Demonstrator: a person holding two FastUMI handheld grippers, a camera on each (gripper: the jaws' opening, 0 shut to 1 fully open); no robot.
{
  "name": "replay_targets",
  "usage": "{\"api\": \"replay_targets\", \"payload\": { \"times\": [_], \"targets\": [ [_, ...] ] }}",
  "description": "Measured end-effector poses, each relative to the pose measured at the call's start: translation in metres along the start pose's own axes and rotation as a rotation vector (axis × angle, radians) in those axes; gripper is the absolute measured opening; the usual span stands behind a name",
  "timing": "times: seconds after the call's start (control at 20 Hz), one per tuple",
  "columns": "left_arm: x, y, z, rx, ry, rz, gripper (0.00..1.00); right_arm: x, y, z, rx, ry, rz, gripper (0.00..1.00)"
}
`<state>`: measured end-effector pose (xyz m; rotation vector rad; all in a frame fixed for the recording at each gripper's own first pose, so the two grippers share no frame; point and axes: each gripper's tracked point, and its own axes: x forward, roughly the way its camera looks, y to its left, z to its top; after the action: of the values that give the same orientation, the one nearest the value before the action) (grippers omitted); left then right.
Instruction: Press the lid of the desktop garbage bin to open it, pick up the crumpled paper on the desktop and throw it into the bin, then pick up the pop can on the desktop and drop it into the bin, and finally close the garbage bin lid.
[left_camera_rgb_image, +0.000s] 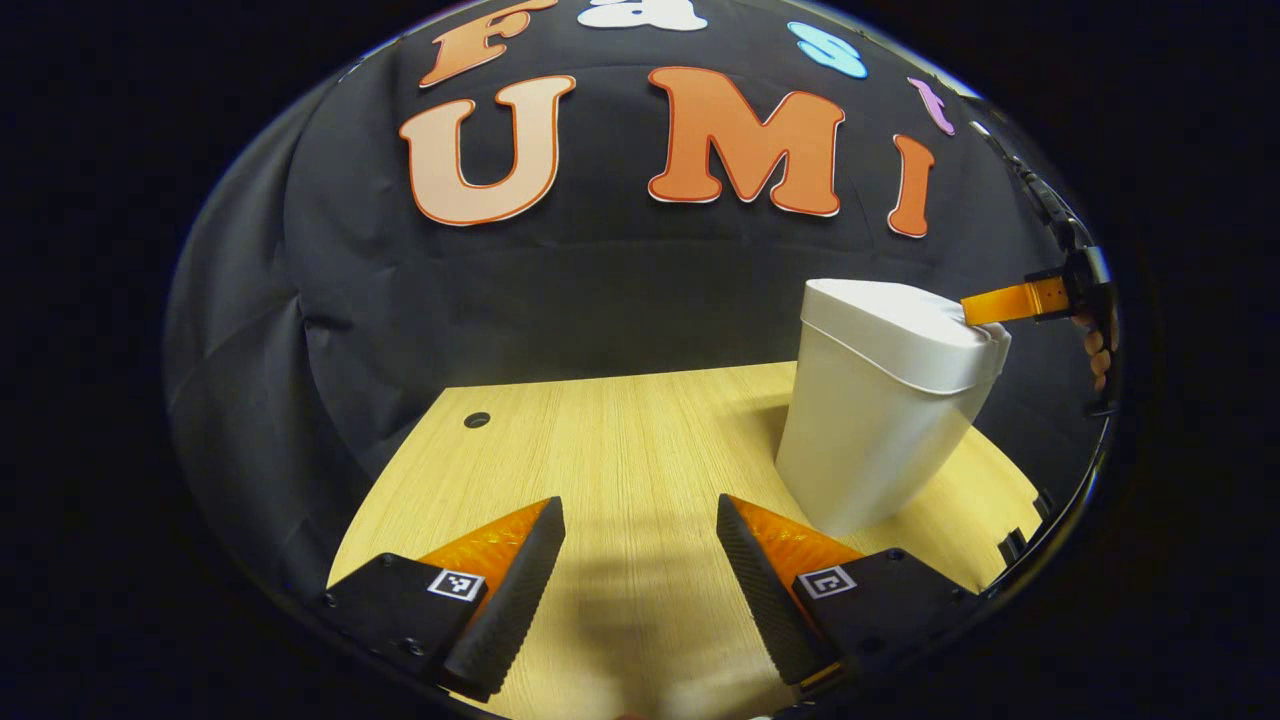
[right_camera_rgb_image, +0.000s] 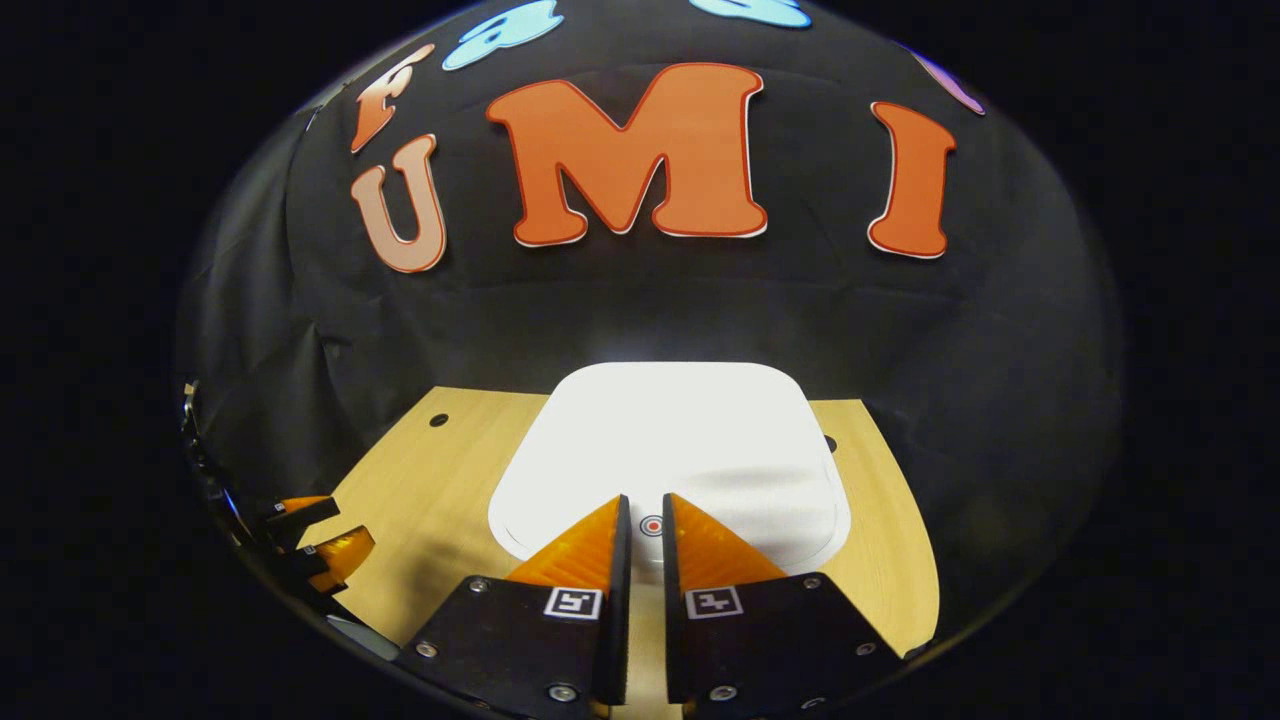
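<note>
Fingers on your right gripper (right_camera_rgb_image: 648, 520) are drawn nearly together with only a thin slit between them, holding nothing, and their tips sit over the near edge of the garbage bin's lid (right_camera_rgb_image: 680, 440), right by the small red ring mark (right_camera_rgb_image: 651, 525) that shows through the slit. That mark is probably the press point, so keep the tips bracketing it and push straight down rather than forward; a slanted push could tip or skid the bin. From the left gripper view, the white garbage bin (left_camera_rgb_image: 880, 420) stands upright on the wooden worktop (left_camera_rgb_image: 600, 450) with its lid shut, and your right gripper's fingertips meet the lid's far upper edge. Whether they are already pressing or only touching cannot be told.

Press firmly, then let go cleanly, since a push-latch lid of this sort likely springs up on release. Lift clear so the rising lid does not strike the fingers.

Your left gripper (left_camera_rgb_image: 640, 560) has its fingers spread wide, empty, low over bare worktop beside the bin. Keep it well apart from the bin while the lid swings, ready for the paper afterwards.
</note>
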<state>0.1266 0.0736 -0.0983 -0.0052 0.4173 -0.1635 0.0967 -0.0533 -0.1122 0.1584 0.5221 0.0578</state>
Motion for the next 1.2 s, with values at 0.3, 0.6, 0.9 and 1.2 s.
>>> {"api": "replay_targets", "payload": {
  "times": [0.3,0.6,0.9,1.2],
  "targets": [
    [-0.001,-0.002,0.018,0.006,-0.029,-0.015,0.97,-0.001,-0.001,0.005,-0.060,-0.041,-0.040,0.16],
    [-0.011,0.006,0.078,-0.004,-0.147,-0.013,0.98,-0.004,0.009,0.007,-0.074,-0.098,-0.080,0.52],
    [-0.022,0.019,0.120,-0.007,-0.257,0.019,0.98,-0.013,0.025,0.018,-0.065,-0.207,-0.081,0.64],
    [-0.030,0.019,0.136,0.000,-0.324,0.032,0.98,-0.025,0.038,0.035,-0.083,-0.325,-0.095,0.72]
  ]
}}
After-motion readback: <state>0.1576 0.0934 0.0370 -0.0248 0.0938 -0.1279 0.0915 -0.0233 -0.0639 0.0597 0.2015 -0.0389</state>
